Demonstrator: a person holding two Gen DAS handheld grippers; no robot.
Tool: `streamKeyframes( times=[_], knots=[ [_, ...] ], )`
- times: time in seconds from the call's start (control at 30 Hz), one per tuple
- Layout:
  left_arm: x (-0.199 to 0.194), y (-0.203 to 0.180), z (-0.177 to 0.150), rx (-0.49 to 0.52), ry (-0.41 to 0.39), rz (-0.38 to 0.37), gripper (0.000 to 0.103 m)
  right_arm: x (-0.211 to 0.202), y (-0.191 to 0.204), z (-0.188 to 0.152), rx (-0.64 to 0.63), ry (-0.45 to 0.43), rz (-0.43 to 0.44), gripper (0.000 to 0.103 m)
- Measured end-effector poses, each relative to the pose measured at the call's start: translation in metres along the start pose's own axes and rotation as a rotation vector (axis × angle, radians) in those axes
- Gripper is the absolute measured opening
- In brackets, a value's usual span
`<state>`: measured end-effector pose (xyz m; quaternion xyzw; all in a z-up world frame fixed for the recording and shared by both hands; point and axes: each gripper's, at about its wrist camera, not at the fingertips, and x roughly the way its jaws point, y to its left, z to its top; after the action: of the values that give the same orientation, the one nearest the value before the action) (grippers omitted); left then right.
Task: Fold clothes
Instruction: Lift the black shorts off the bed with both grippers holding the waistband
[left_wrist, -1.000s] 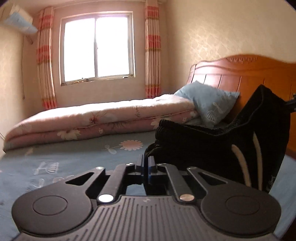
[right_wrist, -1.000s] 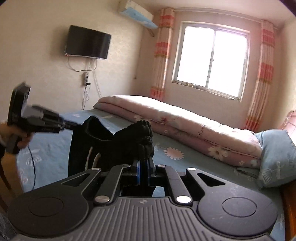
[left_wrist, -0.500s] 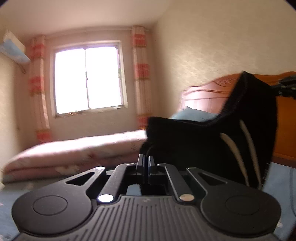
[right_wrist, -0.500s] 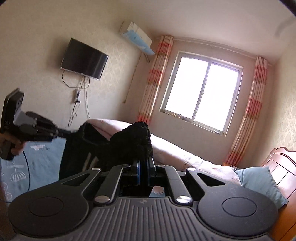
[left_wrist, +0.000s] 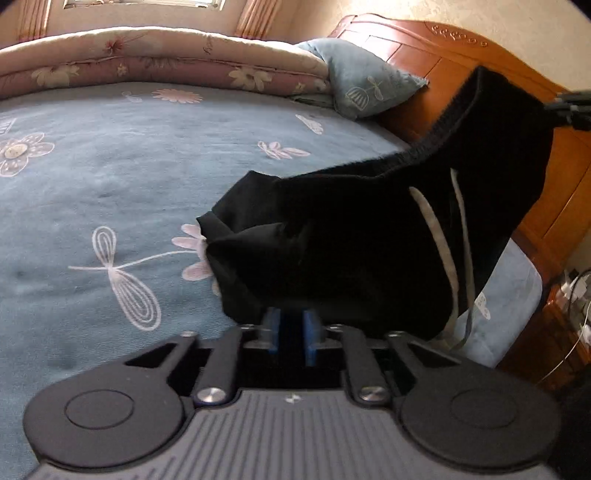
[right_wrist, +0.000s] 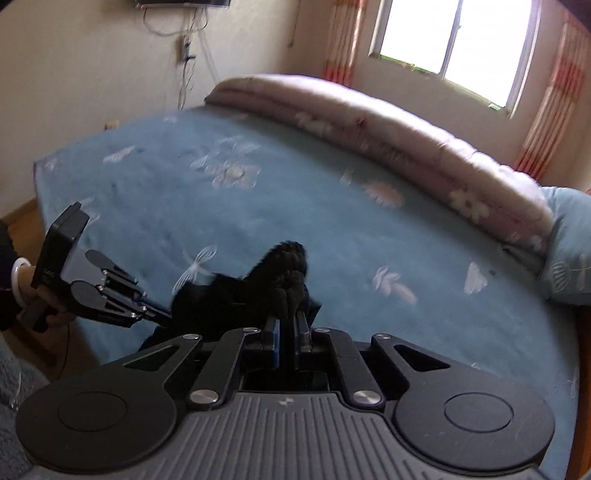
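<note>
We find the black garment (left_wrist: 369, 236) slung above the bed (left_wrist: 110, 166), its long axis running from the left gripper (left_wrist: 291, 332) toward the headboard (left_wrist: 443, 59), where the right gripper (right_wrist: 286, 328) pinches the far corner. The left jaws have just been opening, cloth draped loose at their tips. We judge the next move lays it flat on the bed.

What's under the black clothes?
Under the black garment lies the blue flowered bedsheet; one pink flower peeks out beside it. Whatever the cloth covers stays hidden.
</note>
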<state>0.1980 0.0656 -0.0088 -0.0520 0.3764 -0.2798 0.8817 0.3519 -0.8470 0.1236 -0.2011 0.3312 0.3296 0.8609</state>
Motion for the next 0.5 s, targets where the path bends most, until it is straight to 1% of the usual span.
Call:
streamKeyframes(
  times=[0.03,0.07,0.1,0.13,0.17,0.2,0.27,0.37,0.43,0.5],
  knots=[
    [-0.005,0.001,0.005,0.022,-0.027,0.006,0.044,-0.001,0.003,0.001,-0.008,0.001,0.005,0.009],
    [-0.009,0.001,0.011,0.054,-0.054,0.012,0.056,-0.003,0.005,0.003,-0.016,0.002,0.009,0.009],
    [-0.013,0.002,0.018,0.089,-0.08,0.017,0.063,-0.007,0.009,0.003,-0.027,0.0,0.012,0.009],
    [-0.015,0.003,0.027,0.13,-0.106,0.013,0.065,-0.011,0.013,0.004,-0.038,-0.002,0.015,0.009],
    [-0.015,0.003,0.033,0.174,-0.124,0.0,0.07,-0.015,0.017,0.004,-0.05,-0.004,0.018,0.009],
    [-0.01,0.003,0.038,0.22,-0.119,-0.017,0.076,-0.017,0.021,0.009,-0.063,-0.005,0.016,0.009],
    [0.003,0.002,0.048,0.316,-0.083,-0.056,0.076,-0.022,0.026,0.01,-0.077,-0.002,-0.001,0.009],
    [0.024,-0.009,0.054,0.471,-0.03,-0.138,0.076,-0.029,0.031,0.012,-0.083,0.005,-0.035,0.009],
    [0.036,-0.013,0.057,0.537,-0.015,-0.176,0.076,-0.036,0.032,0.01,-0.073,0.009,-0.062,0.009],
    [0.048,-0.014,0.064,0.573,-0.014,-0.234,0.074,-0.042,0.035,0.007,-0.064,0.011,-0.085,0.009]
  ],
)
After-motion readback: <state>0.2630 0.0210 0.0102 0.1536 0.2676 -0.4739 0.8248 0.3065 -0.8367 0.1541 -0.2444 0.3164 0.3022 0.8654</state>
